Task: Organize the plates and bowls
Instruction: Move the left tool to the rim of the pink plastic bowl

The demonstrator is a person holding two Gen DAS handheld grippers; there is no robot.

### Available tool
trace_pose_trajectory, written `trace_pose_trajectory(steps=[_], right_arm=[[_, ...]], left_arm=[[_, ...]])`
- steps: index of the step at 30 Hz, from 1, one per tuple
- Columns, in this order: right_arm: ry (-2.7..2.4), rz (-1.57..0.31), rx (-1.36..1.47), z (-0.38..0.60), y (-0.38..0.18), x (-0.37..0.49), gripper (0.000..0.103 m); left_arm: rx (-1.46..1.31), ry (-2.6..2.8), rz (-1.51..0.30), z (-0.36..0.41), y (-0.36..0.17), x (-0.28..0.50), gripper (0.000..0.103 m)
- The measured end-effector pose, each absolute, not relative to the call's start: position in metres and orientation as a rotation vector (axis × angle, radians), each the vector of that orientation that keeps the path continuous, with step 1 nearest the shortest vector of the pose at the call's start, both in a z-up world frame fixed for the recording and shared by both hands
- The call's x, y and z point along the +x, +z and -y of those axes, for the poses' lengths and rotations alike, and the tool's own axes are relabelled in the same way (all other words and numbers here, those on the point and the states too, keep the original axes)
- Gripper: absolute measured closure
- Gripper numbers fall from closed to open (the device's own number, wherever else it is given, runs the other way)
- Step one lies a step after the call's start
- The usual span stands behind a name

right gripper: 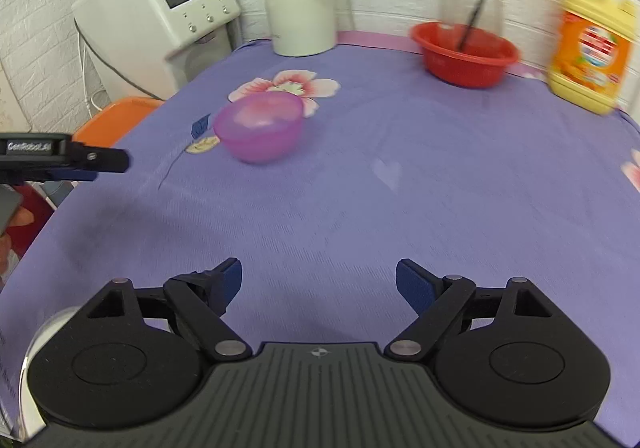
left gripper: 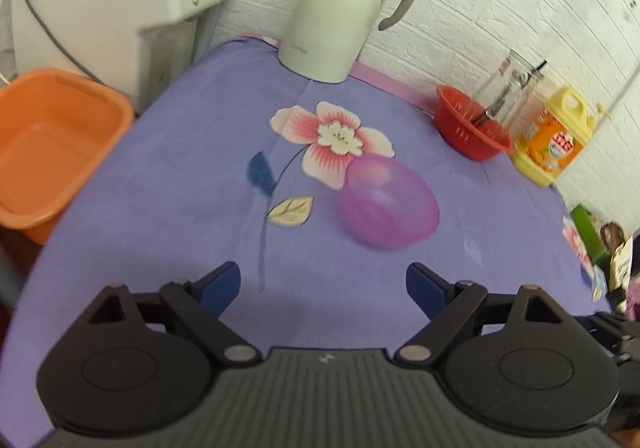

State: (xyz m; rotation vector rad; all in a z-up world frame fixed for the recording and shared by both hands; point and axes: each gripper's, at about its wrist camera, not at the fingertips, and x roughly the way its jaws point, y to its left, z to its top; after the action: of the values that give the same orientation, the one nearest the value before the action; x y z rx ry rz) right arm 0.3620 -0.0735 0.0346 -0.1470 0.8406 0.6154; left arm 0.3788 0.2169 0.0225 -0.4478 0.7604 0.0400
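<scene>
Left wrist view: left gripper has its blue pads spread apart, nothing between them, only the lilac flowered tablecloth below. The translucent purple plastic bowl sits upright on the cloth, ahead and slightly right of the jaw line, apart from the pads. Behind it: cream thermos jug with grey handle, red plastic colander bowl with a clear glass jar standing in it, yellow detergent bottle. An orange plastic basin sits off the table edge at left. Picture is blurred.

Right wrist view: right gripper is wide open and empty over bare cloth. The purple bowl lies well ahead and to the left, beside the flower print. The left gripper pokes in from the left edge, short of the bowl. White countertop appliance with a screen stands in the back left corner.

Judgement: bowl is free, neither tool on it. The left one looks better placed. Slow down, line one pad inside the rim and one outside on the near wall, then close. The plastic is probably light and slick, so a push before closing would likely skid it across the cloth.
</scene>
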Motion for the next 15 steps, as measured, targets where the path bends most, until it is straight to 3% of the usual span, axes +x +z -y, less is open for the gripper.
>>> trace_pose_trajectory(steps=[7,15], right_arm=[[0.658,-0.861,-0.288,-0.021,0.004,0.405,0.000],[0.695,-0.834,-0.306,-0.042,-0.014,0.425,0.000]], left_arm=[[-0.361,0.003,-0.786,-0.199,0.003,0.466,0.013],[-0.307,-0.061,-0.769,-0.197,-0.013,0.502,0.013]])
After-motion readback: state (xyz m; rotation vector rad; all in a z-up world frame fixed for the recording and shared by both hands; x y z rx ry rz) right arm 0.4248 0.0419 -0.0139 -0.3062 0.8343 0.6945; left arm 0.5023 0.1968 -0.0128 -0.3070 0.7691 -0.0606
